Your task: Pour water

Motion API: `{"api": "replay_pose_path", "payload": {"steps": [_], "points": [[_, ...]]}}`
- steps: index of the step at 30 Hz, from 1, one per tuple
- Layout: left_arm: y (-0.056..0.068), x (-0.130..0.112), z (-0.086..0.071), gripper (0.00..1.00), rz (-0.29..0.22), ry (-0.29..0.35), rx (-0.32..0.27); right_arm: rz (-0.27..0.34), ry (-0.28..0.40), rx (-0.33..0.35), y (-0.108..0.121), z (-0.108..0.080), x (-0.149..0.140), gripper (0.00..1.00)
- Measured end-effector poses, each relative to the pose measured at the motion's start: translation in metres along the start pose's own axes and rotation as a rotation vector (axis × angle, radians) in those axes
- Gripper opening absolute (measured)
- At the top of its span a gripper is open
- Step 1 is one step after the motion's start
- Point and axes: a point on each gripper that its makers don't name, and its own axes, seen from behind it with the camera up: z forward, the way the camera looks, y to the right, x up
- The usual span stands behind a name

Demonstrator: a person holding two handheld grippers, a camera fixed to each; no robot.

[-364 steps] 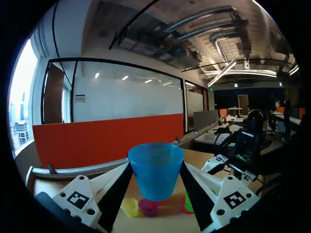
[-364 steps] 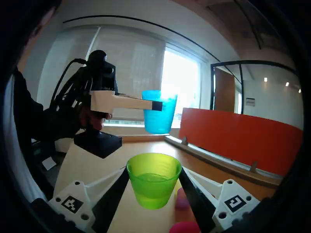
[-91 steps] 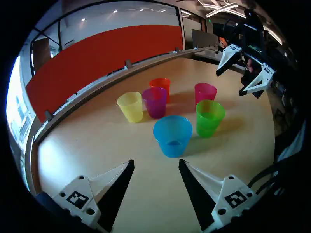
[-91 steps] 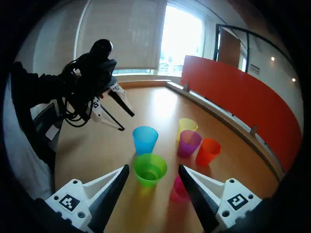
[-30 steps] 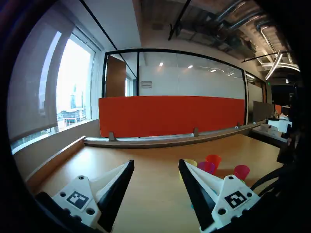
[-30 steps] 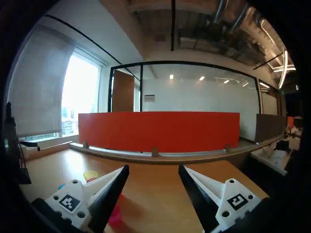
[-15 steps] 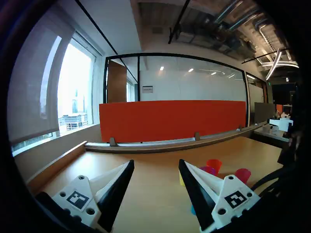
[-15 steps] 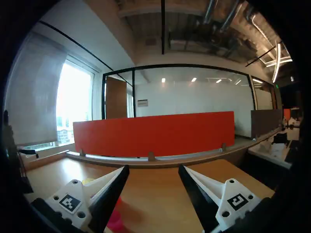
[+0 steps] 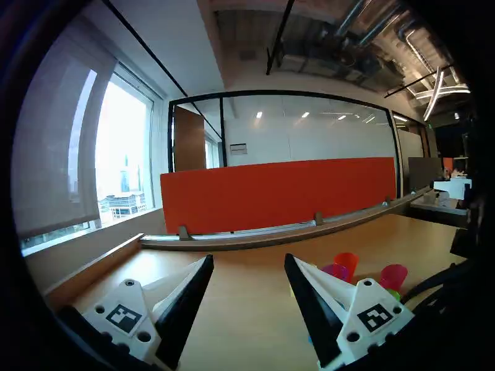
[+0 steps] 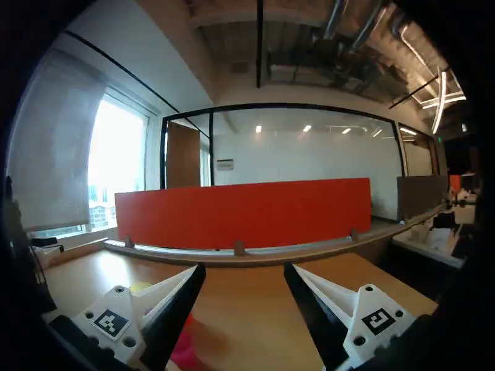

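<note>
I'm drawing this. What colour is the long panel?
Orange-red panel, best in right gripper view.

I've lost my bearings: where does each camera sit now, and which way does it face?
Left gripper view: on the left gripper, low over the table, facing the orange partition; own open jaws show, orange cup lower right.
Right gripper view: on the right gripper, same heading; own open jaws show, yellow cup lower left.
Shared: partition, table, window.

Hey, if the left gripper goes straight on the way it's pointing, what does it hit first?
Probably the orange panel at the far edge of the table; depth is unclear. The left gripper is open, nothing between its fingers; cups sit off to the right.
</note>
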Motion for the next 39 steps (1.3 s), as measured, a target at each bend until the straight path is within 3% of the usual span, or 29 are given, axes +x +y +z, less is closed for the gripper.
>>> {"api": "replay_pose_path", "payload": {"steps": [6,11,26,39], "points": [[0.002,-0.009,-0.002,0.84,-0.011,0.025,0.012,-0.026,-0.022,-0.021,0.006,-0.002,-0.008,0.98],[-0.001,-0.024,-0.001,0.84,-0.037,0.03,0.016,-0.014,-0.02,-0.035,0.009,-0.004,-0.005,0.98],[-0.023,-0.054,0.0,0.84,-0.008,0.032,0.04,0.019,-0.013,-0.073,0.018,-0.008,-0.008,0.98],[-0.045,-0.083,0.001,0.84,-0.057,0.016,0.062,0.018,-0.007,-0.09,0.014,-0.004,-0.009,0.98]]}}
